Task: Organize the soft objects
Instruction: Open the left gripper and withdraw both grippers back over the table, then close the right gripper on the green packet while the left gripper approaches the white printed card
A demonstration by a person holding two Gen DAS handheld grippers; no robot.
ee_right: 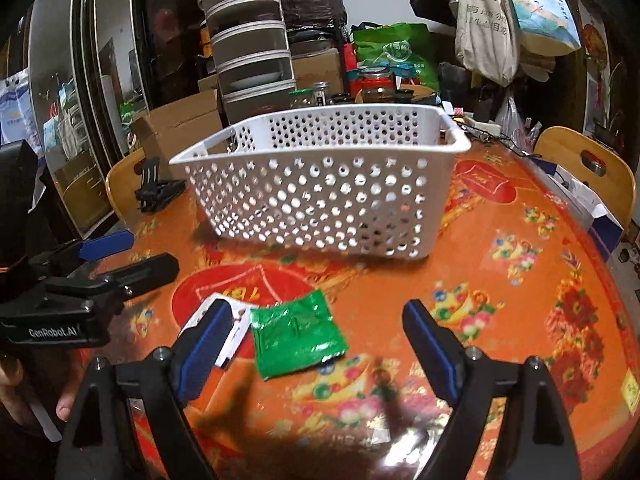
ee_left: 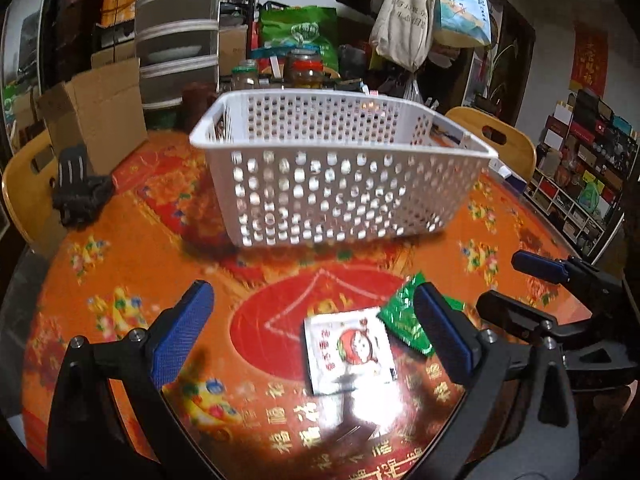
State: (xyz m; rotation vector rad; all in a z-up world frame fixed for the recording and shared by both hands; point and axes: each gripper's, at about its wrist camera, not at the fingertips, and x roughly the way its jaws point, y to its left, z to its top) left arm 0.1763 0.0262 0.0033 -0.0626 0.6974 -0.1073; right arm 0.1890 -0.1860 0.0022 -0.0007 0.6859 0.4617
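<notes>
Left wrist alone shows white packet (ee_left: 349,350) whole.

Basket (ee_left: 340,168) set at the table's (ee_left: 120,264) middle, two packets laid before it near the front edge, one (ee_left: 348,350) left, other (ee_right: 298,336) right, edges overlapped, clip (ee_left: 80,192) placed at the left edge.

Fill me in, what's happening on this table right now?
A person holds a gripper in each hand over the orange patterned table. Both the left gripper and the right gripper are open and hold nothing. Two soft packets lie flat in front of them: a white packet and a green packet, its edge over the white one. The white perforated basket stands behind them; neither packet is in it yet.
</notes>
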